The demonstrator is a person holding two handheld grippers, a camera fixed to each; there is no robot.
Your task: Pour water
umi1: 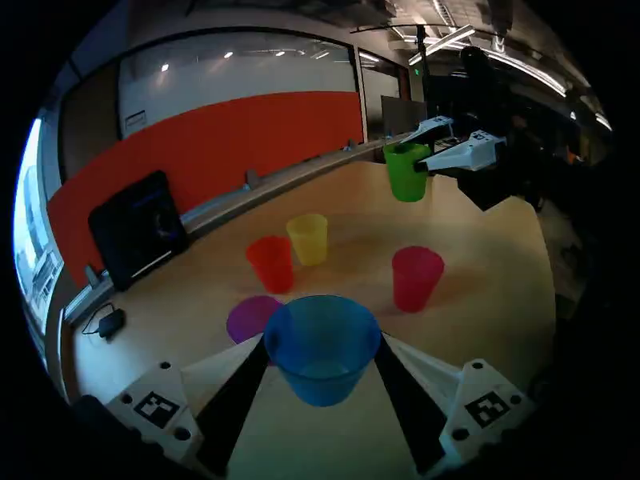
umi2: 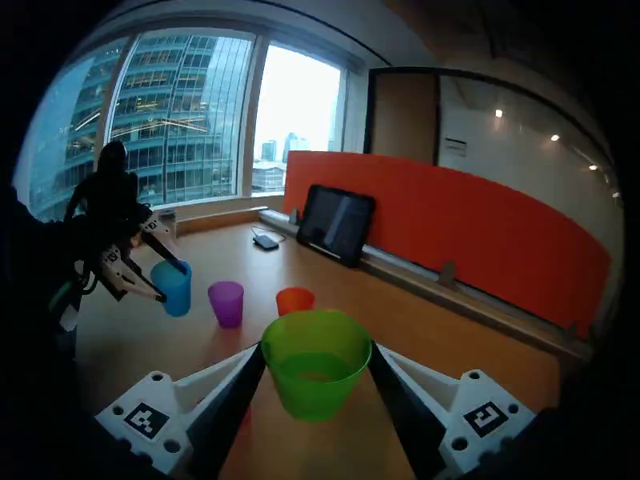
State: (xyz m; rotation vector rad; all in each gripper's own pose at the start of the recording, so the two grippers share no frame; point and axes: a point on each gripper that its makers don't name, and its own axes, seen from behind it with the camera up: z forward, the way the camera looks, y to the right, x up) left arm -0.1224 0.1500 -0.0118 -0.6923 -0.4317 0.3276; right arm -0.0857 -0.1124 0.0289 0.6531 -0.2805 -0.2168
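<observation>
A blue cup [umi1: 322,356] stands upright between the fingers of my left gripper [umi1: 322,344], which is shut on it just above the wooden table [umi1: 488,264]. Across the table, my right gripper [umi1: 426,156] holds a green cup [umi1: 406,172] in the air. In the right gripper view the green cup [umi2: 317,376] sits upright in my right gripper [umi2: 317,352], shut on its sides. Farther left there, the left gripper [umi2: 171,282] grips the blue cup [umi2: 173,290]. I cannot tell how much water either cup holds.
A purple cup [umi1: 250,318], an orange-red cup [umi1: 272,262], a yellow cup [umi1: 309,238] and a magenta cup [umi1: 416,277] stand on the table between the grippers. A dark tablet [umi1: 138,228] leans on the orange partition, a small black box [umi1: 110,322] beside it.
</observation>
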